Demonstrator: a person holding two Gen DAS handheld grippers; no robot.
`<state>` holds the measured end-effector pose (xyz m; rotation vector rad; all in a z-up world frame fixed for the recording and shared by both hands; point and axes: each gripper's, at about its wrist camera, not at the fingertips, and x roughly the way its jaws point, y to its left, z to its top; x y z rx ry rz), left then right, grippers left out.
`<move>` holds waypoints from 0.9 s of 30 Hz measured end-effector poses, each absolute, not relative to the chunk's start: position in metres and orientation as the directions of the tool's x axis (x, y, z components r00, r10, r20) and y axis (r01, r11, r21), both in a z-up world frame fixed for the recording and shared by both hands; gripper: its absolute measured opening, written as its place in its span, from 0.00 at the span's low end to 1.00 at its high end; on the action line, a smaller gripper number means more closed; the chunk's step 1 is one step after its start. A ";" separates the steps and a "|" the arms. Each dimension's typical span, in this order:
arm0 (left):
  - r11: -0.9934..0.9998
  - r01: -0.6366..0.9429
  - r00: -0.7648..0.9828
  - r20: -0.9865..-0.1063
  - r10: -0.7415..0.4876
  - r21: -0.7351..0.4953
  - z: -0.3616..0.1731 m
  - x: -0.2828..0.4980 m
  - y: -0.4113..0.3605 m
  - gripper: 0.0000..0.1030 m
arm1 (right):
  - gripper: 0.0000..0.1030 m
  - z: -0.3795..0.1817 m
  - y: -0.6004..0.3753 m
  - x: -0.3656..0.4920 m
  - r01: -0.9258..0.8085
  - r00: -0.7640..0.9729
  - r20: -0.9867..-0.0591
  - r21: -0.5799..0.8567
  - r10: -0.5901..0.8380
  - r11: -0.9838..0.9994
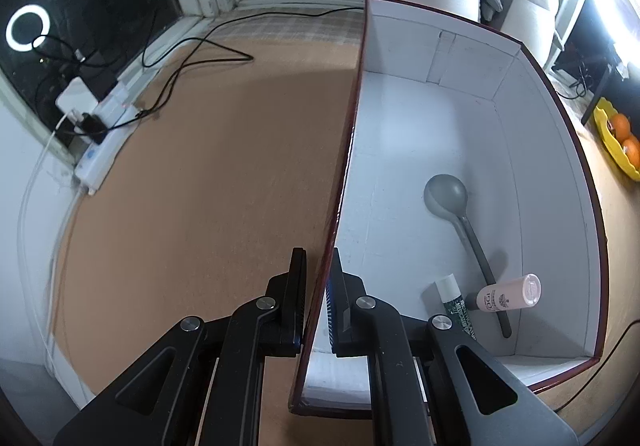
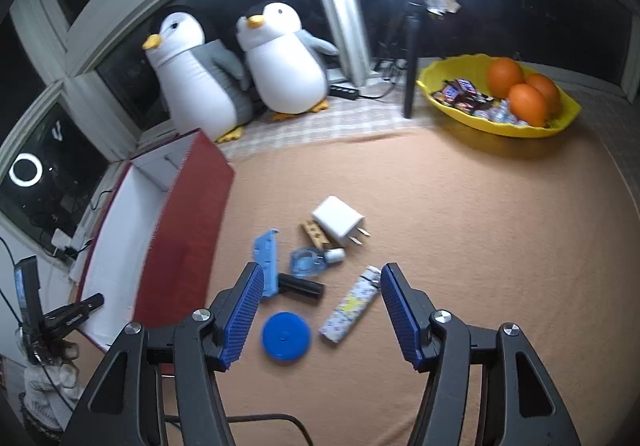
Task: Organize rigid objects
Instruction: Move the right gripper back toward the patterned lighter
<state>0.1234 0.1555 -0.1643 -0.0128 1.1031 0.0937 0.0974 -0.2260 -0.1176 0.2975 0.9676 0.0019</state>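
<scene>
- Left gripper [image 1: 319, 298] pinches the box [image 1: 348, 149] by its left wall.
- Right gripper [image 2: 320, 310] gapes wide above the lighter [image 2: 352, 304] and blue lid [image 2: 286, 334].

Home room, plush penguins [image 2: 236, 73] by window, fruit bowl [image 2: 500, 93] on table

Left gripper [image 1: 316, 298] fingers nearly closed; right gripper [image 2: 320, 310] fingers spread wide.

A spoon [image 1: 446, 193], a tube [image 1: 454, 302] and a small bottle [image 1: 510, 293] are lying together inside the box [image 1: 552, 181]. Right of the box, a charger plug [image 2: 338, 222], a lighter [image 2: 352, 304] and a round lid [image 2: 286, 334] are sitting clustered on the table [image 2: 480, 213], with the fruit bowl [image 2: 496, 125] behind them.
</scene>
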 end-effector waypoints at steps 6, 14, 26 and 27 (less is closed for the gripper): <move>0.997 -0.066 0.451 -0.889 0.071 0.047 -0.164 0.125 0.154 0.07 | 0.55 -0.139 -0.245 0.094 0.198 0.527 -0.840 0.271 0.131 0.942; 0.997 -0.063 0.450 -0.890 0.069 0.046 -0.163 0.125 0.154 0.07 | 0.48 -0.177 -0.240 0.110 0.233 0.445 -0.884 0.268 0.142 0.935; 0.997 -0.059 0.447 -0.892 0.072 0.052 -0.164 0.125 0.154 0.07 | 0.31 -0.219 -0.229 0.135 0.297 0.351 -0.932 0.201 0.090 0.933; 0.997 -0.058 0.446 -0.892 0.073 0.053 -0.164 0.126 0.154 0.07 | 0.31 -0.220 -0.226 0.138 0.292 0.344 -0.935 0.194 0.086 0.937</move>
